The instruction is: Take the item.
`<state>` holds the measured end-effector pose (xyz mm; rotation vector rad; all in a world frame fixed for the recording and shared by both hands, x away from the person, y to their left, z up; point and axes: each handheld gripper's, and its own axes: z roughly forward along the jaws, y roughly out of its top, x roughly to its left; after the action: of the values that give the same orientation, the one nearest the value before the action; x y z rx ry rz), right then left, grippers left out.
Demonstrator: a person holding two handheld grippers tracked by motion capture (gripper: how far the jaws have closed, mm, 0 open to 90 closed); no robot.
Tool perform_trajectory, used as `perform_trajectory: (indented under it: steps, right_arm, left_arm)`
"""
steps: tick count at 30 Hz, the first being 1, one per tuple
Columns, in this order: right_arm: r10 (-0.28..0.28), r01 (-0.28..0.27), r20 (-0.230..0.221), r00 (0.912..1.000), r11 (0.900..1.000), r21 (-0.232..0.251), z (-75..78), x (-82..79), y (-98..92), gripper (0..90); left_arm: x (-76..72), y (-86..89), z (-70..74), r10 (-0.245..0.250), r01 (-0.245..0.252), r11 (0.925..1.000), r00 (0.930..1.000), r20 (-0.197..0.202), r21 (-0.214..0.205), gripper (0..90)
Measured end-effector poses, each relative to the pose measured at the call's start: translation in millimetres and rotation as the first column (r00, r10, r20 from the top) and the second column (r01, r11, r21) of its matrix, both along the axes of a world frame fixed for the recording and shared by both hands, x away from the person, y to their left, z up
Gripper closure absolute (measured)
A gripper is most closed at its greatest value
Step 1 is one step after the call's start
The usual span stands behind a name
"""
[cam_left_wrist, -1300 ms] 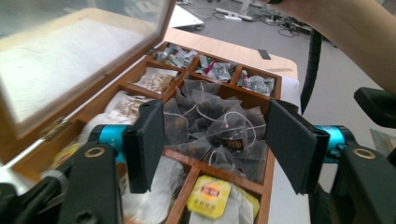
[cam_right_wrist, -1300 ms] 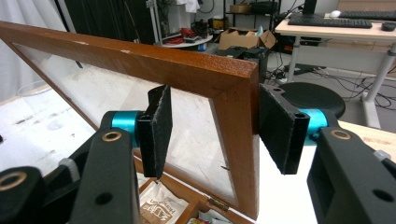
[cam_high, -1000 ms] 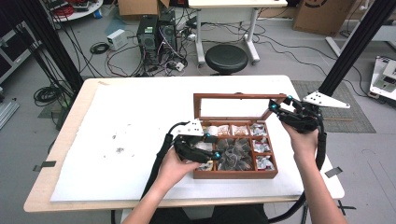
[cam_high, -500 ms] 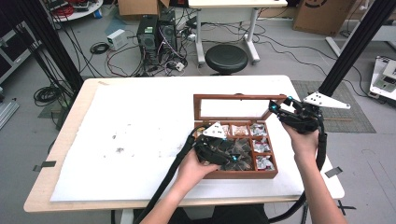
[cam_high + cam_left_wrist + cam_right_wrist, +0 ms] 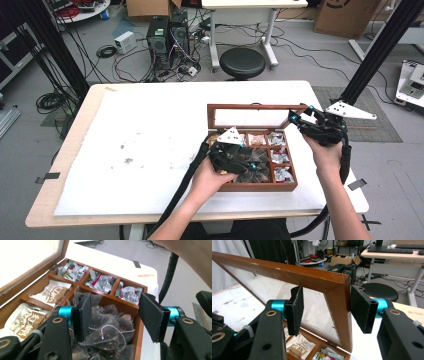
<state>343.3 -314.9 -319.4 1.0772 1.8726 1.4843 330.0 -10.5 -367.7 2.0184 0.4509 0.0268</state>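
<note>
A wooden tea box (image 5: 250,187) lies on the white mat with its glass lid (image 5: 250,106) standing up. My left gripper (image 5: 257,167) hovers open over the front compartment. In the left gripper view its jaws (image 5: 115,315) flank a heap of clear mesh tea bags (image 5: 105,332) without touching them. Brown paper sachets (image 5: 53,292) and foil packets (image 5: 102,282) fill the other compartments. My right gripper (image 5: 295,117) is at the lid's upper right corner. The lid frame (image 5: 337,290) passes between its jaws (image 5: 327,310). The far pad is against the frame and the near pad stands off the glass.
The white mat (image 5: 140,150) covers most of the table, with bare room left of the box. The table's right edge (image 5: 350,170) runs close beside the box. Cables trail from both grippers toward the front edge. A stool (image 5: 242,62) and computers stand beyond the table.
My left hand has moved right, from the box's left side to over its front compartments. The right gripper has stayed at the lid corner.
</note>
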Motion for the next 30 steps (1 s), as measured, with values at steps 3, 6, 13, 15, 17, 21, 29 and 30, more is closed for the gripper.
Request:
perform_trajectory:
  steps: [3, 6, 13, 15, 17, 21, 29, 30]
  right_arm:
    - [0.003, -0.003, 0.000, 1.0000, 1.0000, -0.005, 0.4, -1.2, 0.1, 46.7]
    - [0.006, -0.006, 0.010, 0.9999, 1.0000, -0.004, -0.9, -1.0, 0.1, 46.6]
    - [-0.006, 0.006, 0.020, 0.9998, 1.0000, -0.004, -0.9, 3.0, 1.8, 46.0]
    - [-0.004, 0.004, 0.014, 0.9999, 1.0000, 0.007, -1.5, 3.9, 1.2, 46.0]
    - [-0.005, 0.005, 0.014, 0.9999, 1.0000, 0.006, -1.4, 3.2, 1.2, 46.0]
    - [-0.006, 0.006, 0.013, 0.9999, 0.9999, 0.008, -1.4, 3.0, 1.6, 45.7]
    - [-0.003, 0.003, 0.013, 0.9999, 1.0000, 0.002, -1.6, 1.1, 1.2, 45.7]
    - [-0.005, 0.005, 0.013, 0.9999, 1.0000, 0.002, -1.4, 0.7, 1.4, 45.7]
  left_arm:
    - [-1.8, 2.8, 1.2, -0.005, 0.005, 1.0000, 1.0000, 0.005, 0.003, 43.2]
    - [-0.1, 2.5, -0.3, -0.005, 0.005, 1.0000, 1.0000, -0.001, -0.006, 43.2]
    - [2.2, 3.8, -2.0, -0.001, 0.000, 0.9999, 1.0000, -0.009, -0.016, 43.5]
    - [1.9, 5.7, -2.0, 0.006, -0.006, 0.9997, 0.9999, -0.009, -0.023, 43.5]
    - [1.8, 6.6, -3.1, 0.013, -0.013, 0.9996, 0.9999, -0.011, -0.025, 43.6]
    - [-1.8, 4.9, -5.9, 0.014, -0.014, 0.9996, 0.9998, -0.012, -0.023, 44.1]
    - [-4.6, -4.6, -12.4, 0.035, -0.035, 0.9987, 0.9994, 0.004, 0.038, 46.6]
    - [-4.7, -6.6, -14.3, 0.042, -0.042, 0.9981, 0.9991, 0.004, 0.046, 47.1]
